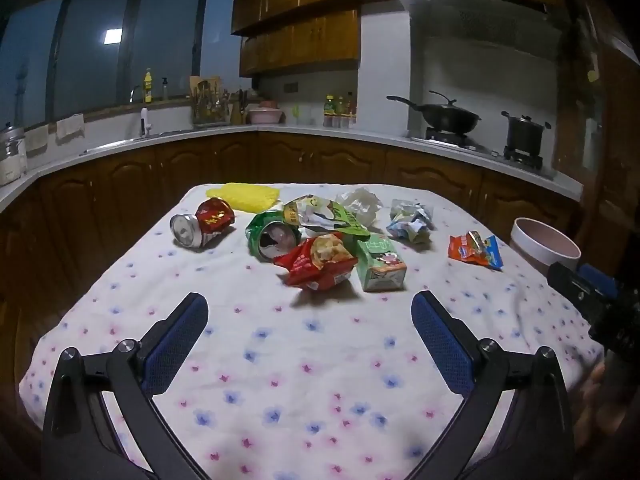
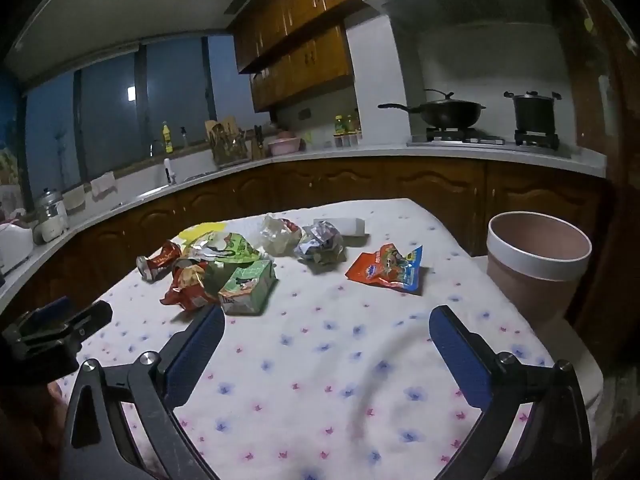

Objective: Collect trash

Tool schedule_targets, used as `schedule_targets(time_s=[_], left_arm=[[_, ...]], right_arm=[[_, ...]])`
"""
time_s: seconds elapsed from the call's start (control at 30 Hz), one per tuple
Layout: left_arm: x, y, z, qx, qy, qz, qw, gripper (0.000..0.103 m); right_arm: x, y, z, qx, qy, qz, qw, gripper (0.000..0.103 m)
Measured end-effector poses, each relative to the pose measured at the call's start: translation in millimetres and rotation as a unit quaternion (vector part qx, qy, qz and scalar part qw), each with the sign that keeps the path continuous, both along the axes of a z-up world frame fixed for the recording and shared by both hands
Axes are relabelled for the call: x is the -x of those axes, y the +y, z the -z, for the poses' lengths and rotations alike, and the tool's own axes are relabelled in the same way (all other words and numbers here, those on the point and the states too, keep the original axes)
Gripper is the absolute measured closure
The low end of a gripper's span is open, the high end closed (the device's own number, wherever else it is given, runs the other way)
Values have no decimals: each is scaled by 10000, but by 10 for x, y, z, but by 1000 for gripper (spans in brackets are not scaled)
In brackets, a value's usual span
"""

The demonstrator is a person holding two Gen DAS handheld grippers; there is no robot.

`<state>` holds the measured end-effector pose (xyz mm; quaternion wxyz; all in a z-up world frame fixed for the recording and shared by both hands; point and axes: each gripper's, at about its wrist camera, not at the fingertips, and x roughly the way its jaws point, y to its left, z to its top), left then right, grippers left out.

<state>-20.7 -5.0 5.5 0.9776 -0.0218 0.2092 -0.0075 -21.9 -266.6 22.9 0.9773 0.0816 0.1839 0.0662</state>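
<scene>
Two grippers, left [image 1: 310,320] and right [image 2: 326,334], both wide open, empty, above flowered tablecloth [image 1: 280,360]. Trash mid-table: red can [image 1: 202,224], green can [image 1: 272,236], carton [image 1: 380,266], wrappers. Bin [image 2: 536,264] at right edge.

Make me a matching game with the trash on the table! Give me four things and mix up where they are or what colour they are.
Things:
1. crushed red can
2. green carton
3. bin
4. left gripper

Clues:
A. open, holding nothing
B. off the table's right edge
C. farthest left of the trash
D. beside the red snack bag

Pairs: 1-C, 2-D, 3-B, 4-A
</scene>
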Motion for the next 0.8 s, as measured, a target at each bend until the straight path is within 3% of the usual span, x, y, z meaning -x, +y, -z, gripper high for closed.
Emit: schedule_targets(time_s=[0.8], left_arm=[[-10,35,-17,-21,19,-152,9999,0]], right_arm=[[-1,261,-125,307,-158,64,9994,0]])
